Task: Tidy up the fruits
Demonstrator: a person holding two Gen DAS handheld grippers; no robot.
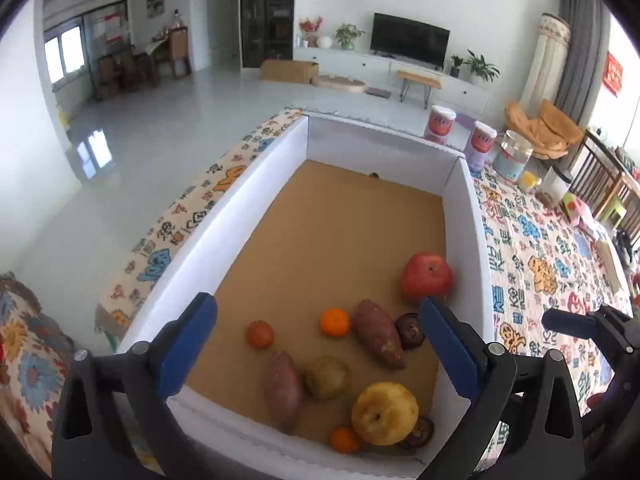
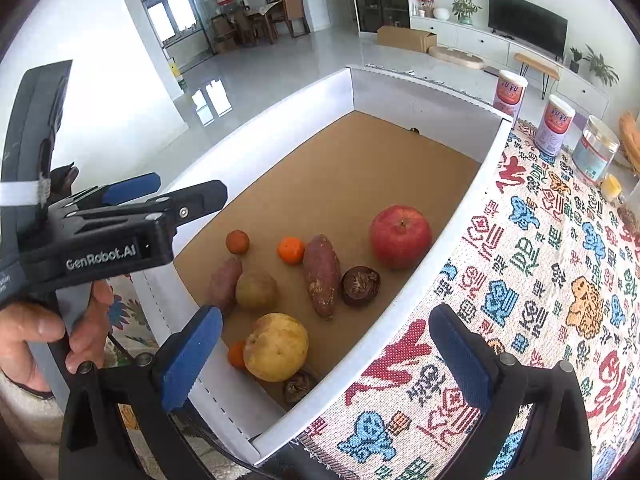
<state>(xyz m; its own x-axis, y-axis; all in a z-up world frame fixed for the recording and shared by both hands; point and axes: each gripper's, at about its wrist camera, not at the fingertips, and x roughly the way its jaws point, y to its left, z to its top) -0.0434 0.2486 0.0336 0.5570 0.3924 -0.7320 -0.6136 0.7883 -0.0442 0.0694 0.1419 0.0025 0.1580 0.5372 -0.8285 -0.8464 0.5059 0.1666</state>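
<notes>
Left hand-held gripper poised over the near end of a white box, fingers spread wide, nothing between them; likely held high for a straight drop onto the produce below. Right hand-held gripper likewise parted and holding nothing, hanging over the box's right wall and the patterned cloth on the bench, perhaps kept aside to leave the other one room

Closest in the box: yellow apple by the near wall, a small orange tucked at its left and a dark shrivelled fruit at its right. Just beyond: a sweet potato touching a brownish round fruit. Then a second sweet potato lying lengthwise, a second orange just left of it, a reddish-brown fruit further left, another dark fruit at its right. Red apple furthest, near the right wall

All produce crowded in the near half, far half of the brown floor bare; kinds mixed rather than grouped, so sorting looks unfinished, though what order is wanted cannot be told

Past the box, two cans and a jar standing on the bench
</notes>
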